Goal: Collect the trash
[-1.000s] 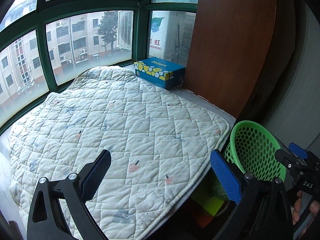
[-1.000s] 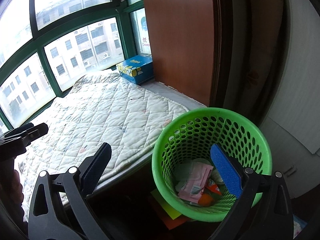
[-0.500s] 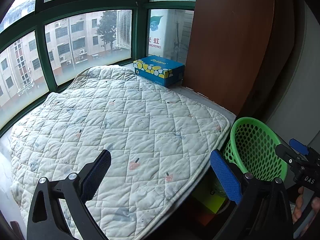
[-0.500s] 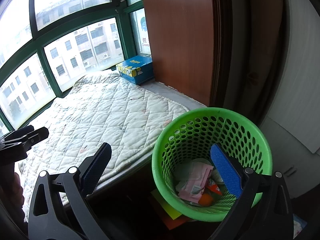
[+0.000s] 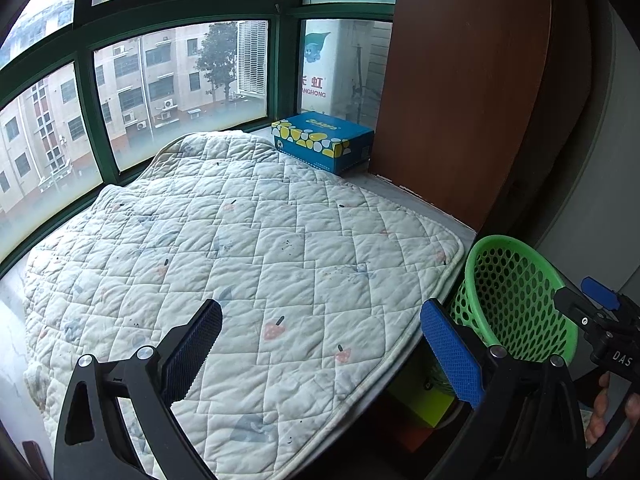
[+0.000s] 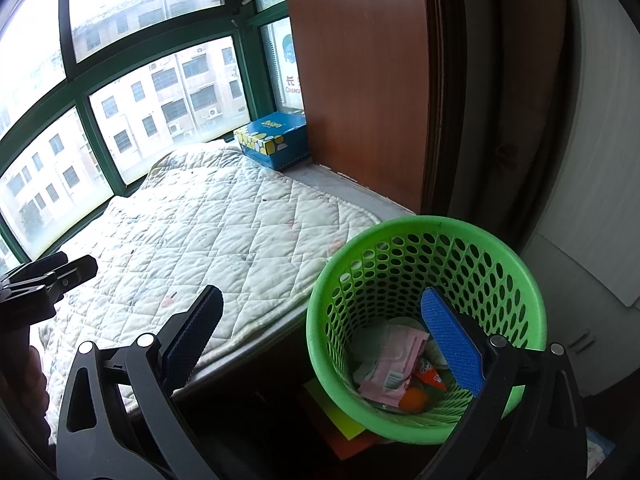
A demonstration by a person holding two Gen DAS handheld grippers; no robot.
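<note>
Now, going view by view:

Left wrist view, your left gripper (image 5: 320, 352): fingers spread wide with nothing between them, hanging above the near part of the white quilted mat (image 5: 240, 256).
Mat: it covers the window ledge; nothing lies on it.
Tissue box (image 5: 322, 141): blue and yellow, at the far corner by the brown wood panel (image 5: 460, 88), just past the mat's far edge.
Basket (image 5: 516, 300): green, just off the mat's right corner, lower than the ledge.
Your right gripper (image 5: 600, 308): in view beside the basket.

Right wrist view, your right gripper (image 6: 320, 336): fingers wide apart and empty, the right finger over the basket's (image 6: 400, 240) mouth.
Trash (image 6: 394, 368): pink wrapper, white paper and orange pieces at the bottom of the basket.
Under the basket: a yellow sheet (image 6: 340, 416) on the floor.
</note>
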